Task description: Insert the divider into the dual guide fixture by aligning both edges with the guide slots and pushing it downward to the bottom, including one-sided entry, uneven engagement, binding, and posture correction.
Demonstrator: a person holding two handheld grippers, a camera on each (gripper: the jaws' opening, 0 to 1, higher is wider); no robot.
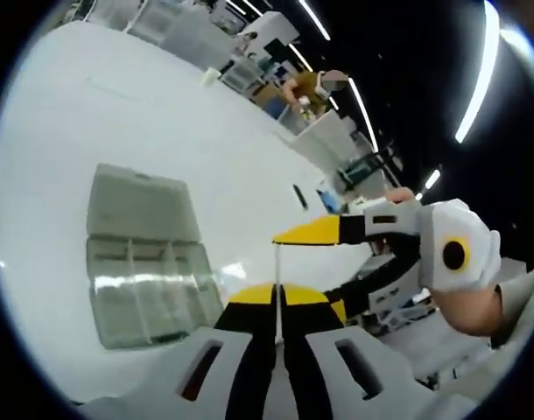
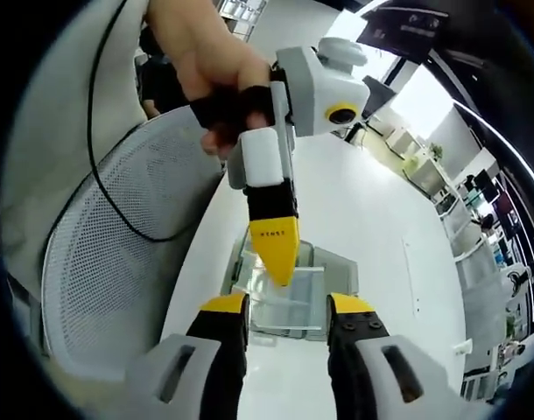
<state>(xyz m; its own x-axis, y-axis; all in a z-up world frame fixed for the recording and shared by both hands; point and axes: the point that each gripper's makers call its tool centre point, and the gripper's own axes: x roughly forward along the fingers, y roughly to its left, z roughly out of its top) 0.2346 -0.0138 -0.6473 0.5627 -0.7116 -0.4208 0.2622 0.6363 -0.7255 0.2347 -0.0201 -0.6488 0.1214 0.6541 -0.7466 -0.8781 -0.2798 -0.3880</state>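
White worktop [image 1: 118,114] carries a clear plastic box [image 1: 149,280], lid flat, compartments apparently empty. Left gripper [image 1: 276,297] is pinched on a thin clear divider [image 1: 276,262] standing upright above the worktop, beside the box. Right gripper [image 2: 287,311] gapes empty, with box beyond.

Left gripper [image 1: 277,296]: yellow jaw tips on black fingers, light grey body; right gripper [image 2: 287,306] the same. Fixture box [image 1: 144,262] clear with a greyish tint, on a white table [image 1: 118,114]. Chair [image 2: 118,254]: pale grey perforated mesh, crossed by a black cable [image 2: 105,175].
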